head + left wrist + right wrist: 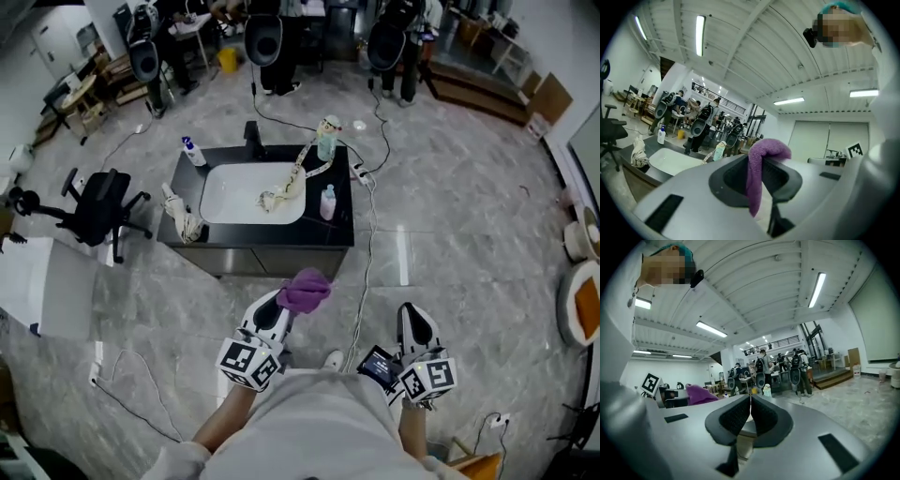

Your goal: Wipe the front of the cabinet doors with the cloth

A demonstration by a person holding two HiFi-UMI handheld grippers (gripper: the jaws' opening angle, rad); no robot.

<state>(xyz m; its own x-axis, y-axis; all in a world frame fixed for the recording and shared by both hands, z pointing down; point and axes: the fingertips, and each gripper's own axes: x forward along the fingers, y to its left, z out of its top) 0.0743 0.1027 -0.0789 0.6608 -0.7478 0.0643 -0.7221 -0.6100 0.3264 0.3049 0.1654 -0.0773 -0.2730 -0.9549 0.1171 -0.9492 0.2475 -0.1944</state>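
A black sink cabinet [272,258] with a white basin [246,192] stands ahead of me; its door fronts face me as a dark strip along the near side. My left gripper [287,302] is held in the air short of the cabinet, shut on a purple cloth [305,290] that bulges from its tips. In the left gripper view the purple cloth [761,173] hangs pinched between the jaws. My right gripper [413,323] sits low at the right, well back from the cabinet; its jaws meet with nothing between them in the right gripper view [750,412].
On the countertop are a pale rag [185,221], spray bottles [327,202], a green-capped bottle [326,138] and a strap lying in the basin. A black office chair [99,206] stands at the left. Cables [367,234] cross the marble floor. People stand far back.
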